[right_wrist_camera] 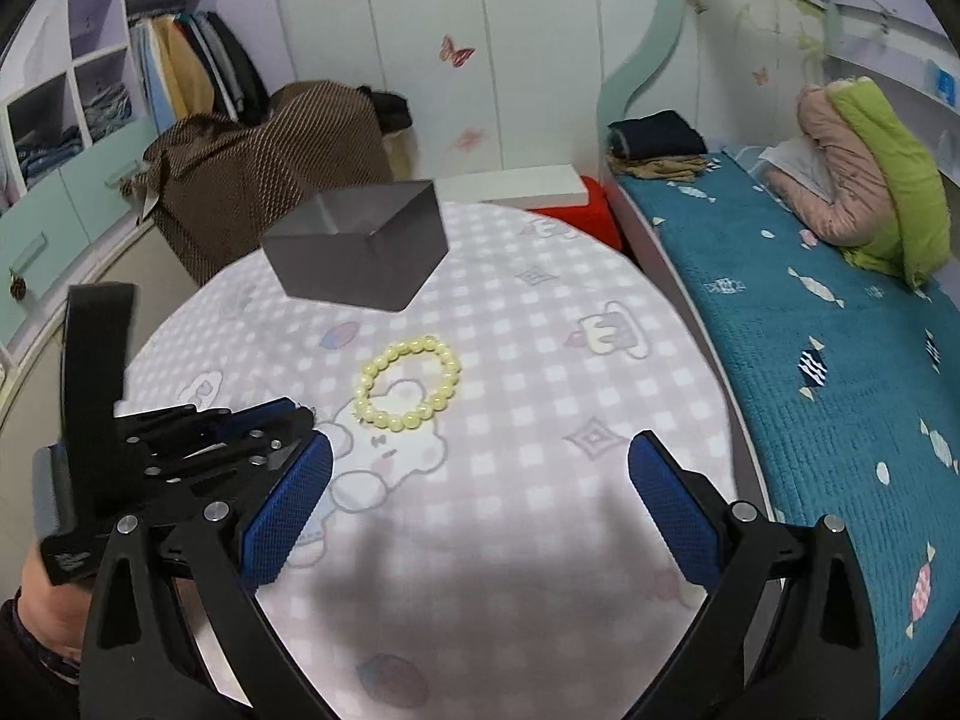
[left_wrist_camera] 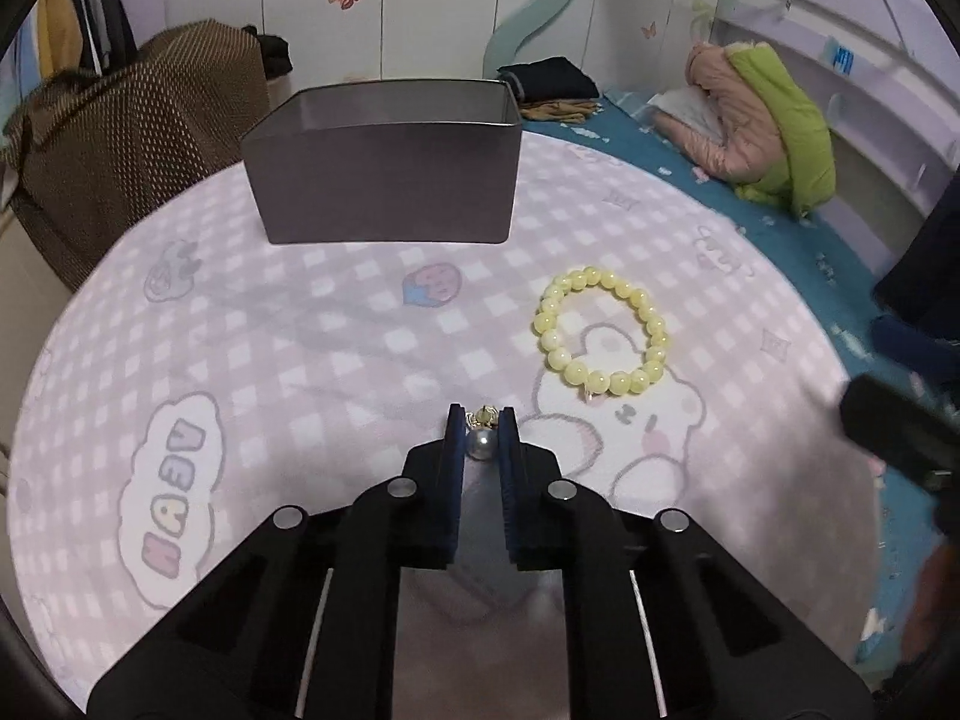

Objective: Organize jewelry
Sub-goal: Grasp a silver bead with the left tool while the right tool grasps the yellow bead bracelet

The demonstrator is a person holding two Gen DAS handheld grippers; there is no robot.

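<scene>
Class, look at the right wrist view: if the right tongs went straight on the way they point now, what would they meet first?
Most likely the yellow bead bracelet on the checked tablecloth: it lies ahead of the open right tongs, slightly left of centre. The grey tin box stands farther back. Depth is uncertain, so they might touch the cloth first.

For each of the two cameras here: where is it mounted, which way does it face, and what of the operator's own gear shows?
Left wrist: sits on the left claw, facing forward over the table toward the gray tin; its blue pads pinch a pearl earring.
Right wrist: sits on the right claw, open, facing across the table toward the bed; the left claw shows at lower left.
Shared: yellow bead bracelet, tin, checkered tablecloth.
</scene>
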